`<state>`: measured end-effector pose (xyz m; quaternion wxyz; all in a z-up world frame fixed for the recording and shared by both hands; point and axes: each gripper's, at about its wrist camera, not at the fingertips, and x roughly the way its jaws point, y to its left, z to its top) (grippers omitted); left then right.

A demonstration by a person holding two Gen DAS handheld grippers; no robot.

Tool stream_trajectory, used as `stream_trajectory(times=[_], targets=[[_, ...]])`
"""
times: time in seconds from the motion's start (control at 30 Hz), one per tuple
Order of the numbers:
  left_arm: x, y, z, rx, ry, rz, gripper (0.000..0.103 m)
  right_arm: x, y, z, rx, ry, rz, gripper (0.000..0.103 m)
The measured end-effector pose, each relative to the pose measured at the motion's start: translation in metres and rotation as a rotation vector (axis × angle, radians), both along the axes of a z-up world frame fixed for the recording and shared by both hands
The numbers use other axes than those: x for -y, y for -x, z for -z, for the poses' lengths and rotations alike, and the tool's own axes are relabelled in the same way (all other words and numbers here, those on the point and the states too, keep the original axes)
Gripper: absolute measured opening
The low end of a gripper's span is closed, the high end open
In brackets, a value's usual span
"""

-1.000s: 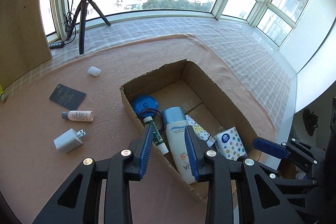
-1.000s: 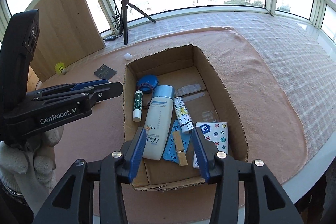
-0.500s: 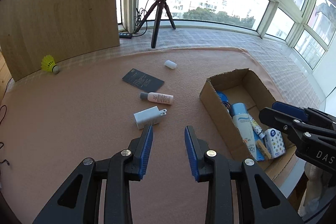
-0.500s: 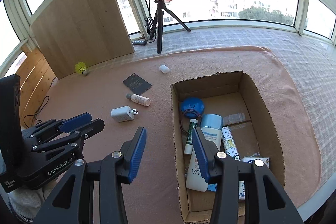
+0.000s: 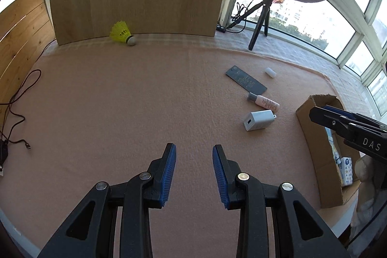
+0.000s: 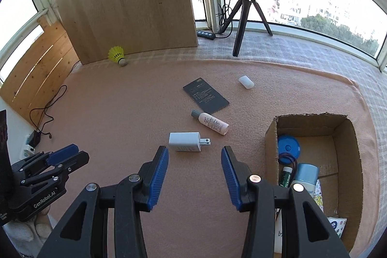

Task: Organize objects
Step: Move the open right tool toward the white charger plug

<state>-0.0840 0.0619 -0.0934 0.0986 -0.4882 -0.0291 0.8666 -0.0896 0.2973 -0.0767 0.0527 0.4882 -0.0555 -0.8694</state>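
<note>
Four loose items, charger (image 6: 184,142), bottle (image 6: 211,122), card (image 6: 205,95), possibly a cap (image 6: 246,82)

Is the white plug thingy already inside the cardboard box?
No, the white charger lies on the pink cloth outside the cardboard box, just ahead of the right gripper.

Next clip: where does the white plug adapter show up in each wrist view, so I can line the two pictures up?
Left wrist: white plug adapter right of centre on the pink mat, prongs toward the cardboard box.
Right wrist: the adapter near centre, just beyond the right gripper, whose jaws stand open and empty.
Shared landmark: the small pink bottle lying just beyond the adapter in both views.
</note>
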Motion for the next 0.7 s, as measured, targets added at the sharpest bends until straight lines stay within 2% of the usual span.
stream_trajectory(times=[0.13,0.37,0.53,0.7], targets=[[0.014,0.004,0.004,0.008,-0.002,-0.014,0.034,0.016,0.011,0.007,0.012,0.004,-0.037,0.042],[0.027,0.015,0.018,0.034,-0.014,-0.014,0.034,0.025,0.021,0.015,0.037,0.004,-0.032,0.042],[0.027,0.024,0.030,0.055,-0.025,0.010,0.034,0.026,0.024,0.019,0.047,0.000,-0.026,0.042],[0.025,0.035,0.044,0.081,-0.028,0.041,0.034,0.023,0.034,0.031,0.097,0.017,-0.016,0.042]])
